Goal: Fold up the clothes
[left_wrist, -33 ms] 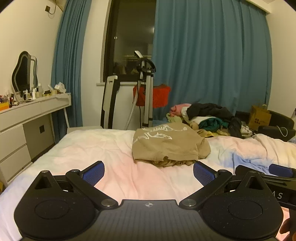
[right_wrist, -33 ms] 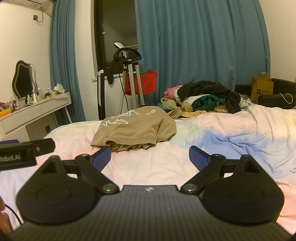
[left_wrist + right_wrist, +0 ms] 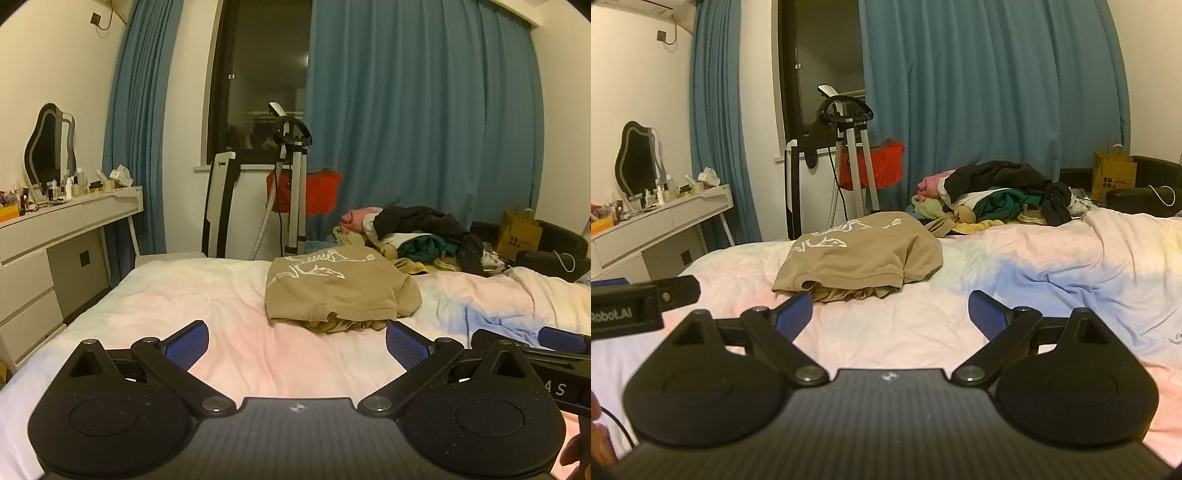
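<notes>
Bedroom with blue curtains; a pale bed (image 3: 221,295) carries your tan shirt (image 3: 332,288), lying crosswise. From the shirt's near hem, your left gripper (image 3: 295,343) waits straight back, your right gripper (image 3: 890,314) back and rightward; both gape empty.

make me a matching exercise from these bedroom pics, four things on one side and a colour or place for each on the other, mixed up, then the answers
Things:
1. folded shirt
2. curtain
3. paper bag
4. mirror

Colour or place:
A. standing on the white dresser at the left
B. tan with a white print, lying on the bed
C. blue, hanging by the dark window
D. yellow-brown, beyond the clothes pile at the right

Pairs: 1-B, 2-C, 3-D, 4-A
</notes>
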Demonstrator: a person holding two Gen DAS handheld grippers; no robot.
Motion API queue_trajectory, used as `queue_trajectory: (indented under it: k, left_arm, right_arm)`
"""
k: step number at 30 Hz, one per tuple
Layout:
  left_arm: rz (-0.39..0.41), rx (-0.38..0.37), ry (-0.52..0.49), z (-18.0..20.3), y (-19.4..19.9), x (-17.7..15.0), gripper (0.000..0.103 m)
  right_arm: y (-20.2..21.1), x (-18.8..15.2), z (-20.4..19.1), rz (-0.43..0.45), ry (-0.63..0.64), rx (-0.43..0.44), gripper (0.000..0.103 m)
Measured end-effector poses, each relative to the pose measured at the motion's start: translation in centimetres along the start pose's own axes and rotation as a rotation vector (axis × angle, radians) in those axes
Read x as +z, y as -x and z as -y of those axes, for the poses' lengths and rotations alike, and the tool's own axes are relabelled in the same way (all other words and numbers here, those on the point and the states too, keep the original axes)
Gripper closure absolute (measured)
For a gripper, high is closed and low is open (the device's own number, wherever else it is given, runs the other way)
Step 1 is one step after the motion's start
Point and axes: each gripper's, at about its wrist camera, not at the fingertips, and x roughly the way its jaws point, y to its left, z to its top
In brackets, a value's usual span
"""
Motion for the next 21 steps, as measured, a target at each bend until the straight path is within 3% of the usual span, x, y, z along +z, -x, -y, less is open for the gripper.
queue_trajectory:
  k: [21]
  left_arm:
    - [0.006,0.026,-0.024,0.22,0.05,-0.40,0.000]
  right_arm:
    - [0.25,0.26,0.39,0.009,-0.022,0.009,0.010]
